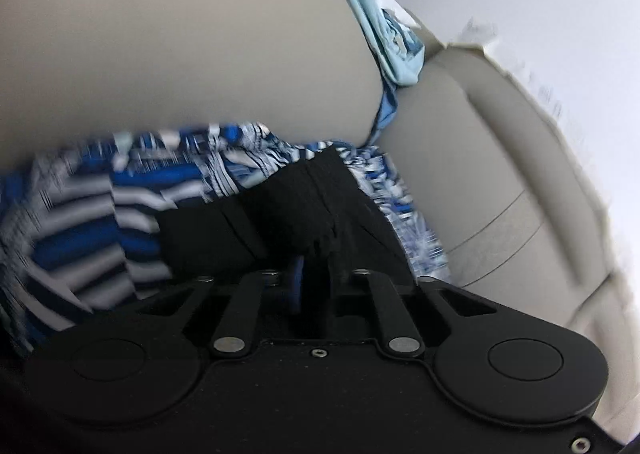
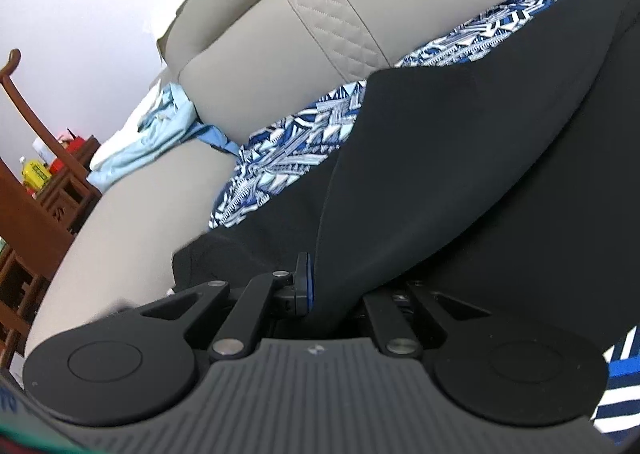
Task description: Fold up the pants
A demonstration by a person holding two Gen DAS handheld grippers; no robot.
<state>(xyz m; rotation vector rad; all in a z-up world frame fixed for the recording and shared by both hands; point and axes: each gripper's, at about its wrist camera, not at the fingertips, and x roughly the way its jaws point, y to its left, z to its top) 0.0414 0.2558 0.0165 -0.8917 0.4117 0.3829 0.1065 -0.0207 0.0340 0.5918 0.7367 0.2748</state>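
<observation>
Tools both grip the pants (image 2: 460, 157): the right tool (image 2: 316, 286) is pinched tight on a black fold, and the left tool (image 1: 316, 266) is nearly closed on bunched black cloth. Pants lie at 12 o'clock on the patterned blue cloth (image 2: 280, 169) covering the beige sofa (image 2: 248, 93). Judged mid-fold; the next move calls for carrying both held edges across evenly.
</observation>
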